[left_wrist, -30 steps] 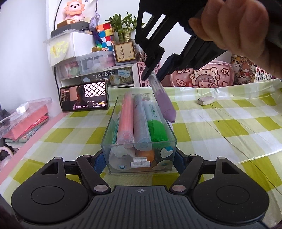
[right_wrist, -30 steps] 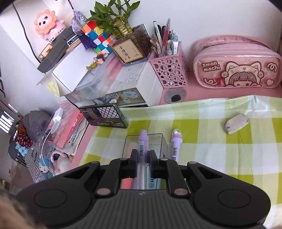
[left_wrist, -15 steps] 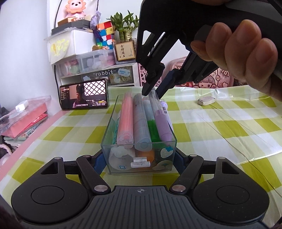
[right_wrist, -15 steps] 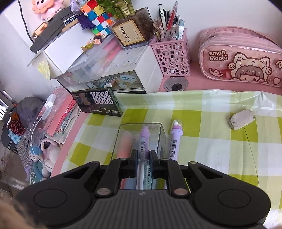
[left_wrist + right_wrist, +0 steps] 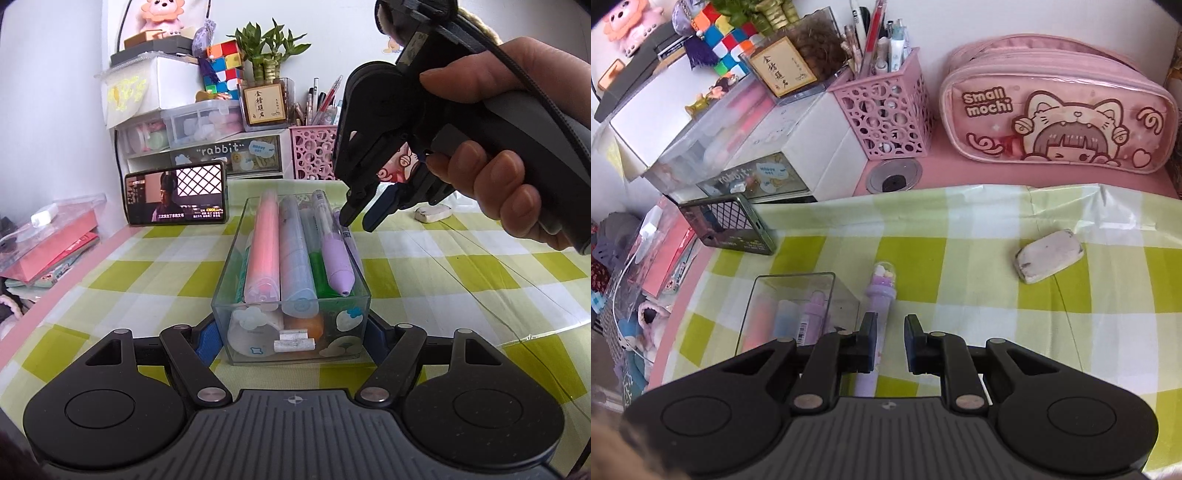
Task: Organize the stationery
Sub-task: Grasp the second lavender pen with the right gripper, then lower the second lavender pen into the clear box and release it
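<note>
Stationery mostly sits inside the clear box (image 5: 291,295) that my left tool (image 5: 291,332) clamps by its near end, one finger on each side wall. A pink tube, a pale blue tube, a green marker and the lilac pen (image 5: 338,258) lie lengthwise on top; smaller bits, cloud-printed pieces and something orange, show through the front wall beneath them. That box looks close to full.

My right tool (image 5: 890,341) hangs with its jaws parted and nothing pinched. Directly under it, just outside the box's right wall, the second purple pen (image 5: 881,295) with a clear domed cap lies on the checked surface (image 5: 997,332); the left finger (image 5: 868,341) overlaps its barrel, so I judge this the next piece to lift. Farther ahead and to the right, well apart from everything, rests a grubby white eraser (image 5: 1049,254), also left to sort.

Beyond the box's far end a phone (image 5: 175,197) is propped upright. Past my right tool stand a pink lattice pen cup (image 5: 886,118) and the pink mochi pencil case (image 5: 1060,110). Neither blocks my reach. The box wall beside the pen is the one thing crowding a clean pinch.
</note>
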`<control>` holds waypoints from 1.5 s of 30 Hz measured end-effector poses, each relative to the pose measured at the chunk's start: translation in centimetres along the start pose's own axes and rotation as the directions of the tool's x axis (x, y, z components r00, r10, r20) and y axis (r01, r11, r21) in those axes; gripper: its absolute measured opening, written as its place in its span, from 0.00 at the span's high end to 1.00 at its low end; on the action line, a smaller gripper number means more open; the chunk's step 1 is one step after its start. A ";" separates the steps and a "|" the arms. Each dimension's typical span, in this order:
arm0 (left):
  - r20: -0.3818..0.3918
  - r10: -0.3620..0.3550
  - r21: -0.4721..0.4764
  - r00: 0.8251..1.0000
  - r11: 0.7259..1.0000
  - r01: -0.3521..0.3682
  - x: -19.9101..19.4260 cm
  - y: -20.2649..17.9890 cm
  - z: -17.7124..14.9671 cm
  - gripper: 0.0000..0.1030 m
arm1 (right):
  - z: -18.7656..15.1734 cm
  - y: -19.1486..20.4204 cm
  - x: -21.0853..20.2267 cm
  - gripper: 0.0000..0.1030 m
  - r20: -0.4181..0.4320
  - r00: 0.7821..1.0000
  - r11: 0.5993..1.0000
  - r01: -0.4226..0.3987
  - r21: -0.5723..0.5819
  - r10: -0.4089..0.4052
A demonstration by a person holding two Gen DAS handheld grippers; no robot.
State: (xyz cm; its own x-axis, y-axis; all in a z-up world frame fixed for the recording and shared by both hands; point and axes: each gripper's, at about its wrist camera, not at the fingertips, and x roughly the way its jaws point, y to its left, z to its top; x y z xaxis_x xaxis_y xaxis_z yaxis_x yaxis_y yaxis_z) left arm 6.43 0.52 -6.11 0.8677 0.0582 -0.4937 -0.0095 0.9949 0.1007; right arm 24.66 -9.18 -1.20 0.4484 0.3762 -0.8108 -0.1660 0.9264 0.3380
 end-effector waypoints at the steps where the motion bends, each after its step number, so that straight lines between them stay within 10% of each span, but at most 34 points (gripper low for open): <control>1: 0.000 0.001 0.001 1.000 1.000 -0.001 0.0 0.0 0.0 0.29 | 0.1 0.3 0.1 0.81 0.000 1.000 1.000 0.000 -0.011 0.000; 17: 0.002 0.002 0.001 1.000 1.000 -0.002 -0.2 -0.1 -0.1 0.29 | -0.6 0.4 1.0 0.84 0.019 0.999 0.999 0.033 -0.022 -0.032; 34: 0.004 0.005 0.004 1.000 1.000 -0.005 -0.1 -0.1 -0.1 0.29 | -0.7 3.1 -9.6 0.84 0.219 0.969 0.990 -0.096 -0.102 0.116; 45: 0.004 0.005 0.005 1.000 1.000 -0.005 -0.1 -0.1 -0.1 0.29 | -1.2 4.7 -6.9 0.84 0.093 0.974 0.976 -0.202 -0.078 0.209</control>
State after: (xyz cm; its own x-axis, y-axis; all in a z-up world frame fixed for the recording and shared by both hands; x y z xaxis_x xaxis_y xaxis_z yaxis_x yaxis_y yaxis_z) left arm 6.27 0.40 -6.16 0.8698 0.0625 -0.4895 -0.0112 0.9942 0.1070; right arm 19.71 -7.40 5.41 0.4835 0.5581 -0.6744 -0.3212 0.8298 0.4564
